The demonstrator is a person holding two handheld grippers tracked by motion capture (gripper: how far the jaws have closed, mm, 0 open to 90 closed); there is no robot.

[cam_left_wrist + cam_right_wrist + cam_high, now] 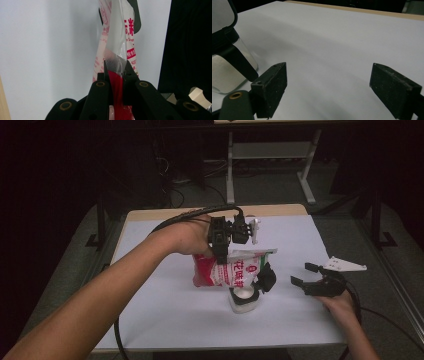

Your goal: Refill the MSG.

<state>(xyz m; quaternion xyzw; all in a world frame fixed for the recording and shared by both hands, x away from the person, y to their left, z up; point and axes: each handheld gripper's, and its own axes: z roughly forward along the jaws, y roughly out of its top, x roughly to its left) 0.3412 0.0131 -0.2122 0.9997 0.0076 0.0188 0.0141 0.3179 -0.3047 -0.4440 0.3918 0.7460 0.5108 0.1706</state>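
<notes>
On the white table, ringed by a dark room with desk legs at twelve o'clock, the left gripper pinches a red-printed bag tilted above a jar at centre. At three o'clock the right gripper rests, jaws spread, empty.

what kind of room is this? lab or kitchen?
Likely a lab or workshop, not a kitchen: a white-topped table with handheld grippers, metal bench legs behind it, and loose cables on the floor in a dark room.
</notes>
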